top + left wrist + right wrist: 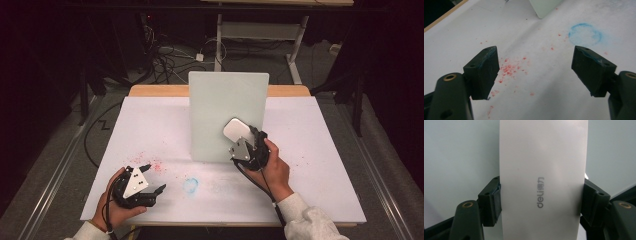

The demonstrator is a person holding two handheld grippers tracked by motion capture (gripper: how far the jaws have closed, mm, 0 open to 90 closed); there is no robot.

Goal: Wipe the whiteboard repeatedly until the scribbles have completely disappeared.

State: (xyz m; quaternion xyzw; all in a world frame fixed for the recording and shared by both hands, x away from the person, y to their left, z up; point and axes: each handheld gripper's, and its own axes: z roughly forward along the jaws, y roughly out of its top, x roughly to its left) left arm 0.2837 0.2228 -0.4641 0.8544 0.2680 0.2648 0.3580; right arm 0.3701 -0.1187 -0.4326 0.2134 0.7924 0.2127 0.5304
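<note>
**Against the board, eraser went to work**

Upright mid-table stood the pale board (227, 115), the landmark. Against its lower right face the right gripper (243, 142) pinched the white eraser (541, 177) across its width, long axis running up the board, probably for wiping. Left of the board's foot, the left gripper (150, 192) waited, jaws spread, near red specks (510, 70).

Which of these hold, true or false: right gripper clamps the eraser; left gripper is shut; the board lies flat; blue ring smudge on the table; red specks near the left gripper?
1. The right gripper clamps the white eraser. True.
2. The left gripper is shut. False: its jaws stand wide apart, holding nothing.
3. The white board lies flat. False: it stands upright on the table.
4. A blue ring smudge marks the table. True.
5. Red specks lie near the left gripper. True.
</note>
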